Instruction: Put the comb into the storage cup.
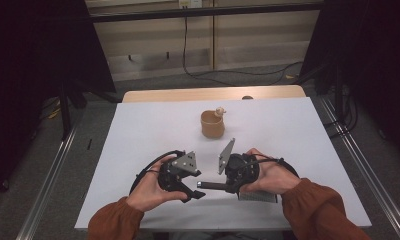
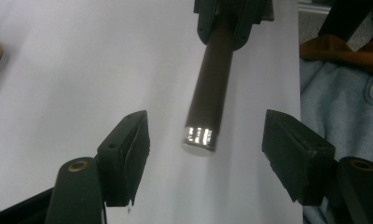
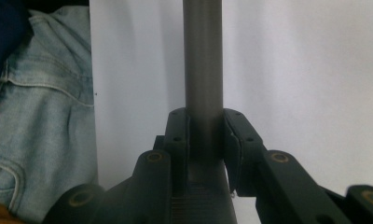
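Note:
A tool with a dark round handle (image 1: pixel 213 185) and a shiny metal end cap (image 2: pixel 199 136) lies level just above the white table (image 1: pixel 153 130), near its front edge. My right gripper (image 1: pixel 231 186) is shut on the handle (image 3: pixel 203 56), its pads (image 3: pixel 177 135) pressing both sides. A flat ribbed metal part (image 1: pixel 258 197) shows under the right hand. My left gripper (image 1: pixel 197 190) faces it from the left. In the left gripper view the left gripper (image 2: pixel 205 149) stands open with the capped end between its jaws, touching neither pad (image 2: pixel 128 154).
A tan cup (image 1: pixel 212 124) with a small pale thing (image 1: pixel 219 111) at its rim stands mid-table, beyond both hands. The table's front edge and the person's jeans (image 3: pixel 40 116) lie close behind the grippers. A wooden strip (image 1: pixel 188 94) borders the far edge.

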The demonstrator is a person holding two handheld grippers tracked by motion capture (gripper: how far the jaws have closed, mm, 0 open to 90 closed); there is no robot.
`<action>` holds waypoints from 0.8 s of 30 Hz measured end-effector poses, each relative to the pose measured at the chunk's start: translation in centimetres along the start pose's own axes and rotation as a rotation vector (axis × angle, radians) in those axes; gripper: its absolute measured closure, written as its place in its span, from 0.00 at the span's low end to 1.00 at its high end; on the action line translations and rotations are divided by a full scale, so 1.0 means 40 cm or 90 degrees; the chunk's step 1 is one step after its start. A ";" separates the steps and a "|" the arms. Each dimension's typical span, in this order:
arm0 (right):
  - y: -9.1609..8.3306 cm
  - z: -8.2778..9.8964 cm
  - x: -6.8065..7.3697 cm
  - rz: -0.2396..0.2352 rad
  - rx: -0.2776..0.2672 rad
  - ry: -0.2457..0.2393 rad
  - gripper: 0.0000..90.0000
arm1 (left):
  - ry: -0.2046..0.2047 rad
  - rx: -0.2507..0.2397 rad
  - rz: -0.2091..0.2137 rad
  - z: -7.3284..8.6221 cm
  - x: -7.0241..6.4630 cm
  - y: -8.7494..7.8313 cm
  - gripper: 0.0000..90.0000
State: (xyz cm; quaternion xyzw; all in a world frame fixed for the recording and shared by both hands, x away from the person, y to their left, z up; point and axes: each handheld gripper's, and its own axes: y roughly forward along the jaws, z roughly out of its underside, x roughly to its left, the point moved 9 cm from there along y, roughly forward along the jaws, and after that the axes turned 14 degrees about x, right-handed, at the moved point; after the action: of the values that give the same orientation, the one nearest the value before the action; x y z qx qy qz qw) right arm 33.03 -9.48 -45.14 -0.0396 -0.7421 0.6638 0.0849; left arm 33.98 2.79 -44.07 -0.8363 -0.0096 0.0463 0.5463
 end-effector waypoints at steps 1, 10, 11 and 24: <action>0.000 -0.002 0.001 0.001 -0.002 0.001 0.81 | 0.005 0.004 0.003 -0.001 0.002 0.001 0.38; -0.003 -0.009 0.002 0.004 -0.002 -0.008 0.81 | 0.002 0.007 0.035 -0.014 0.009 0.014 0.48; -0.003 -0.010 0.003 0.003 -0.001 -0.007 0.81 | 0.004 0.011 0.041 -0.014 0.009 0.015 0.49; 0.000 -0.022 0.003 0.000 -0.022 -0.015 0.81 | 0.009 0.038 0.064 -0.014 0.007 0.040 0.63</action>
State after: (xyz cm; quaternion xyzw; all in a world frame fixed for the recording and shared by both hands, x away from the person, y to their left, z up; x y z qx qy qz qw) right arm 33.09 -8.59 -45.03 -0.0332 -0.7541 0.6515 0.0755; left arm 34.26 1.64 -45.32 -0.8192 0.0377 0.0679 0.5682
